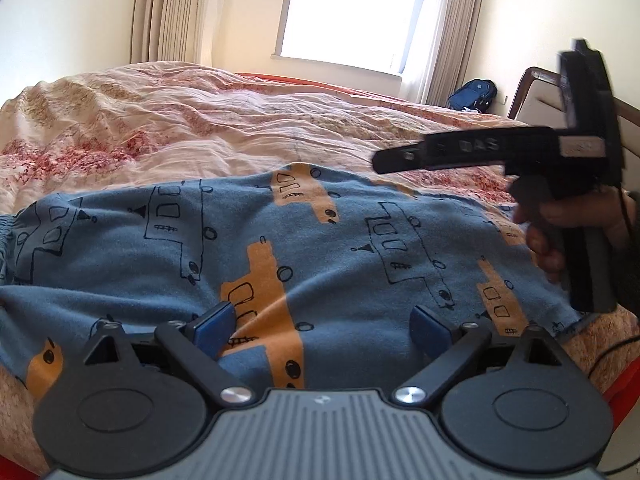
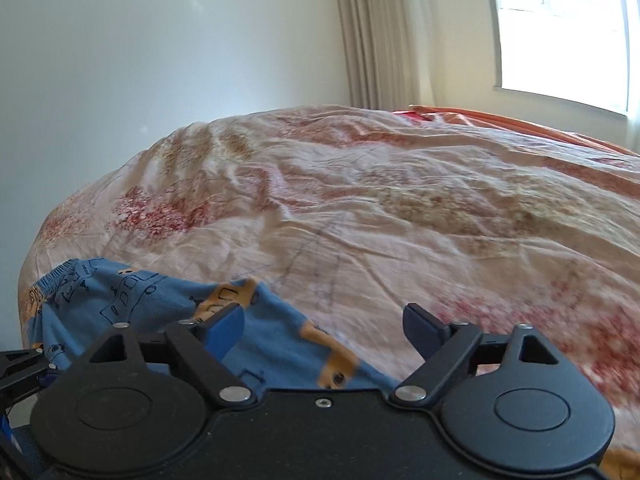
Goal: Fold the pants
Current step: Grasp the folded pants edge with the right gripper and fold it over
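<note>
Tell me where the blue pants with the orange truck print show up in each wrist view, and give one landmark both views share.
Left wrist view: the pants spread across the middle, just beyond the open left tongs.
Right wrist view: the pants sit lower left, partly behind the open right tongs.
Shared landmark: the bright window beyond the floral bedspread.

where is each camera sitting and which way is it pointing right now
Left wrist: sits on the left gripper, low over the blue pants, facing across the bed to the window; own open fingers show, plus the right gripper in a hand.
Right wrist: sits on the right gripper, facing over the bed toward a bare wall; own open fingers show.
Shared: pants, floral bedcover, curtains, window.
</note>
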`<state>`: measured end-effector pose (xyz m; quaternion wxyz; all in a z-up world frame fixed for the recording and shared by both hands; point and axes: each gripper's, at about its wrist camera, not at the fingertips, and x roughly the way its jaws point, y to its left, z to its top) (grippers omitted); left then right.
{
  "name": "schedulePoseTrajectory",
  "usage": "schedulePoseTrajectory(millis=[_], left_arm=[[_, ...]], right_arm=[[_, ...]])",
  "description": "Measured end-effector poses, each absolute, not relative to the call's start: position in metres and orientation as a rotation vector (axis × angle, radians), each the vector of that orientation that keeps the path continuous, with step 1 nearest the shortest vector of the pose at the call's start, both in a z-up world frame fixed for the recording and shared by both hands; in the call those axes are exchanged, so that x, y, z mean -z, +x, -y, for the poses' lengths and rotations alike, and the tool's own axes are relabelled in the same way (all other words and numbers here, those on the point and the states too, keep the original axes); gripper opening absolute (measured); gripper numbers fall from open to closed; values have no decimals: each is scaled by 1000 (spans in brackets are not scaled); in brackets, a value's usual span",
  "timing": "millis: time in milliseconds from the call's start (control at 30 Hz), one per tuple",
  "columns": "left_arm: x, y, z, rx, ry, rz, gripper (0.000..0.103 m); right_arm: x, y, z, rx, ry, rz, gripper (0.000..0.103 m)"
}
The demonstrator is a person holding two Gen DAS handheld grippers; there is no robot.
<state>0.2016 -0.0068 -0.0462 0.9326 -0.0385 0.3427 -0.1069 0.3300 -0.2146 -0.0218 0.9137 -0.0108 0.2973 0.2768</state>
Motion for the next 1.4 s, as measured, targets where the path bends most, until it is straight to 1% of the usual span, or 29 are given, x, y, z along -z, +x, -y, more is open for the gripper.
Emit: schedulePoseTrajectory(millis=[100, 167, 367, 400, 433, 467, 700, 967, 1033, 1133, 1200, 1233, 1267, 1300, 1333, 1400], left_arm=[[47, 201, 12, 209, -46, -707, 96], [47, 200, 15, 203, -27, -711, 96], [46, 196, 21, 179, 22, -719, 97], [44, 194, 22, 170, 29, -720, 97], [43, 192, 24, 162, 34, -721, 98], [41, 189, 26, 152, 36, -724, 101], [31, 179, 54, 164, 71, -690, 102], [25, 202, 116, 281, 58, -646, 102], [25, 207, 129, 310, 50, -631, 102], [30, 214, 151, 351, 52, -626, 102], [34, 217, 162, 369, 65, -629, 102], [37, 218, 167, 371, 74, -635, 102], [41, 218, 170, 368, 84, -644, 102], [45, 219, 173, 362, 94, -656, 102], [49, 218, 176, 354, 110, -665, 102], [55, 214, 180, 344, 158, -663, 102]], right_arm=[[27, 291, 246, -425, -38, -587, 97], [33, 266, 263, -347, -57, -585, 97], [57, 207, 300, -181, -132, -639, 100], [59, 198, 307, -169, -131, -635, 102], [61, 190, 314, -149, -130, -633, 102], [62, 183, 321, -128, -124, -631, 102], [60, 149, 376, -29, 34, -580, 102], [61, 141, 441, 48, 307, -522, 102], [61, 143, 457, 34, 418, -503, 99], [63, 148, 477, 34, 586, -480, 88], [66, 151, 488, 52, 677, -475, 78], [68, 153, 492, 61, 708, -473, 76], [69, 154, 495, 74, 734, -471, 71], [70, 155, 497, 89, 747, -470, 64], [71, 156, 498, 108, 754, -472, 60], [72, 155, 500, 146, 767, -475, 41]])
